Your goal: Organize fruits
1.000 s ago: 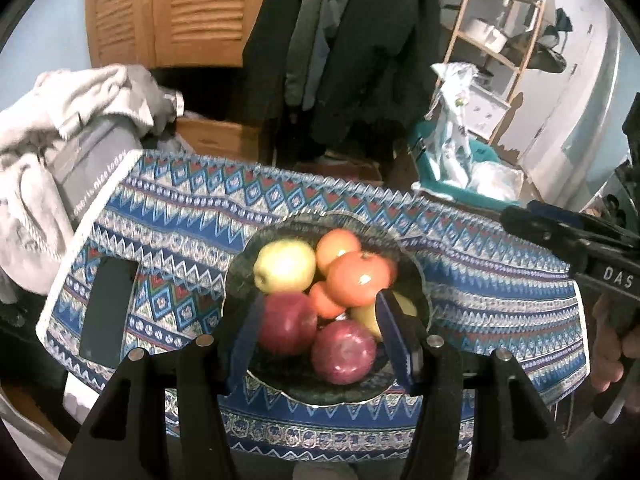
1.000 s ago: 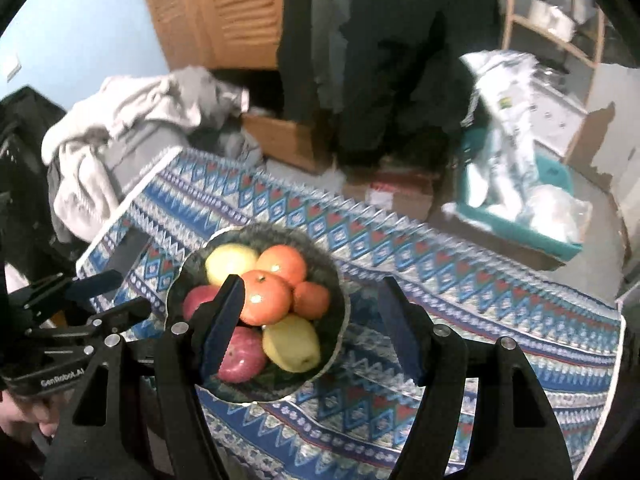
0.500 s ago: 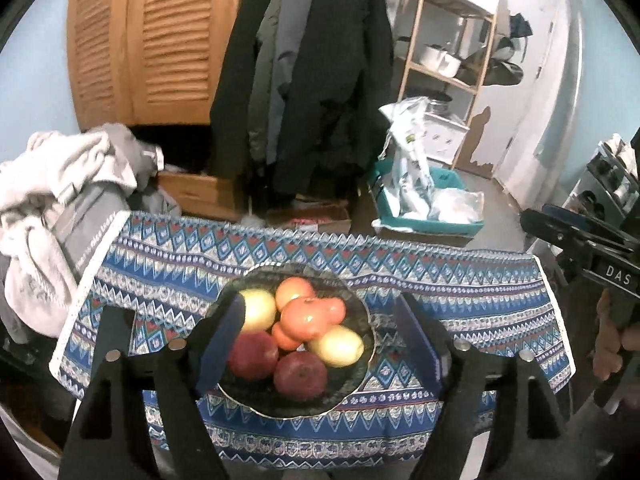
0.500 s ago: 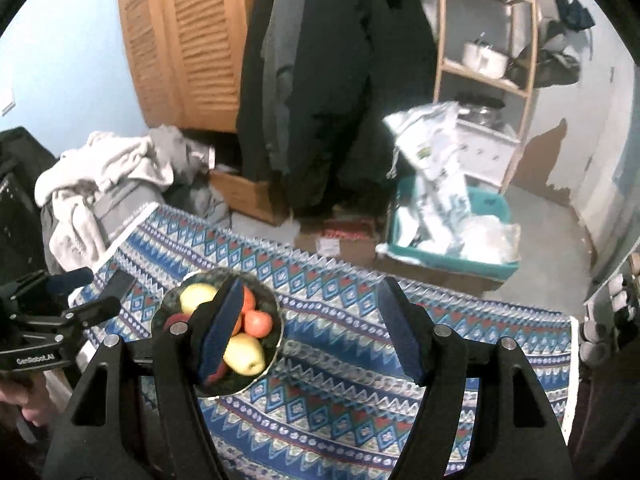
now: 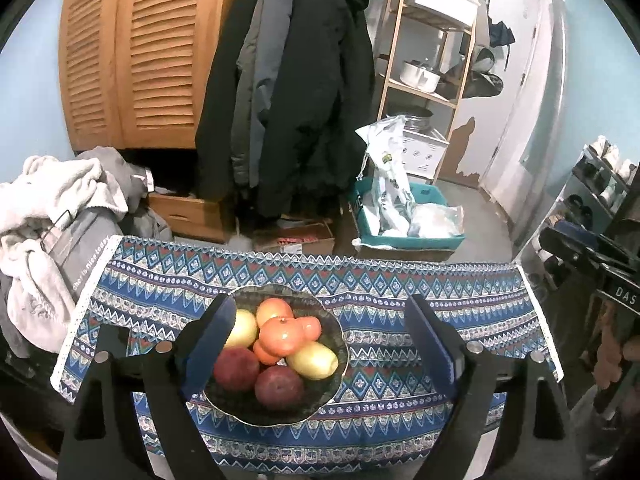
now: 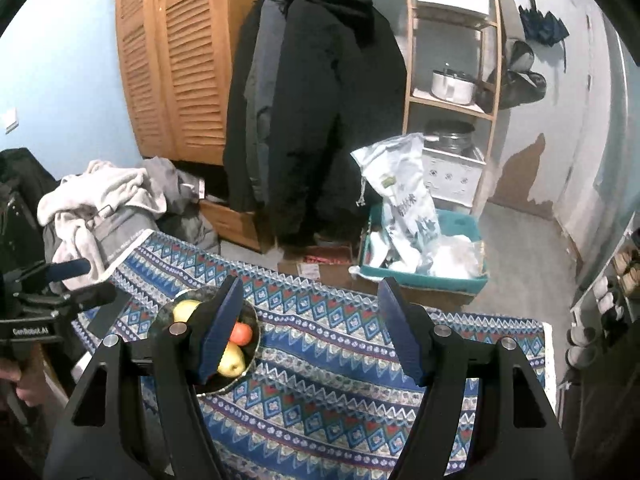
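Nearest the left wrist camera, the left gripper [image 5: 320, 344] hangs above the bowl [image 5: 240, 410] with its jaws opening and nothing between the pads; the fruit merely shows through the gap from below. The right gripper [image 6: 310, 330] is spread about halfway and empty too, off to the bowl's right over bare patterned tablecloth [image 6: 328, 364].

The bowl is the landmark. It sits on the cloth toward the table's left half, and all the fruit in view lies heaped inside it: two red apples [image 5: 236, 368] at its near edge, a yellow pear [image 5: 314, 360] to their right, oranges [image 5: 282, 334] piled in the middle, and a yellow apple [image 5: 244, 328] at the back left. No fruit is visible on the cloth outside the bowl.

As I judge it, the sorting looks done or close to it, and the step in hand is to clear away from the bowl. Doing it well means lifting straight off, keeping the fingers clear of the rim so the heap is not jogged; the top orange rests on others and could roll.

Beyond the bowl, past the table's far edge, stand a teal bin [image 5: 432, 240] of bags, dark coats [image 5: 304, 92], and louvred wooden doors [image 5: 140, 52].
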The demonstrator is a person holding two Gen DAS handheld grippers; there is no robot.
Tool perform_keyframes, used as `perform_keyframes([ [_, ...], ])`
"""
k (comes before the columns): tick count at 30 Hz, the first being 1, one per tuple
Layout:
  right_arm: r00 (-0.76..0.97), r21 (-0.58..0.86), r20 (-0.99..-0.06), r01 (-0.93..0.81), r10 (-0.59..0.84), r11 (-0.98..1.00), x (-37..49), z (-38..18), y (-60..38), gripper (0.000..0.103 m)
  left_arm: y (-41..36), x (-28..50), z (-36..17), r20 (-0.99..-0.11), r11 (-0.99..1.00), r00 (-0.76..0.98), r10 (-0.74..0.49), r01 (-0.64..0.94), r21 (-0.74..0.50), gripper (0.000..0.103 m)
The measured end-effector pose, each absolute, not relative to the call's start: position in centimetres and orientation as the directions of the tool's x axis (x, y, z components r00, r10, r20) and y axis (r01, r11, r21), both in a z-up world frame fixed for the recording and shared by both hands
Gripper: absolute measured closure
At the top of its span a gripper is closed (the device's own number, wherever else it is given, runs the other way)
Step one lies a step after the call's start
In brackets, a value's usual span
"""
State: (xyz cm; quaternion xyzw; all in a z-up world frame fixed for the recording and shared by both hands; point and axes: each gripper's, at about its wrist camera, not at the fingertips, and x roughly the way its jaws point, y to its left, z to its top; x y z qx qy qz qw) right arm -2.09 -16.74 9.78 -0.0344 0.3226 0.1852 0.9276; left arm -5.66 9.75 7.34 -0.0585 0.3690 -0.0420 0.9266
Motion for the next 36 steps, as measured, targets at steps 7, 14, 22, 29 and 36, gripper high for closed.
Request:
perform_keyframes([
  [7,0.707,0.083,-0.632,-0.345,0.317,0.935,-2.3,9.6,-18.3,0.033,8.9,-5.3,6.9,-0.697,0.989,0.706,-0.127,0.04,-0.139,0.015],
  [14,0.706,0.067,-0.643,-0.335,0.297,0.94,-2.4,9.2,-18.5,0.033,8.0,-5.3,7.2,-0.698,0.988,0.701,-0.142,0.054,-0.147,0.015],
  [22,0.7,0.066,-0.652,-0.331,0.292,0.941,-2.3,8.9,-18.8,0.033,6.6,-5.3,7.5,-0.696,0.991,0.705,-0.133,0.074,-0.114,0.015],
  [29,0.693,0.068,-0.66,-0.328,0.289,0.942,-2.2,8.6,-19.1,0.033,6.4,-5.1,7.3,-0.706,0.991,0.696,-0.13,0.061,-0.123,0.013],
  [36,0.689,0.071,-0.665,-0.324,0.287,0.943,-2.1,8.3,-19.4,0.033,6.1,-5.1,7.4,-0.706,0.991,0.696,-0.129,0.062,-0.12,0.013],
])
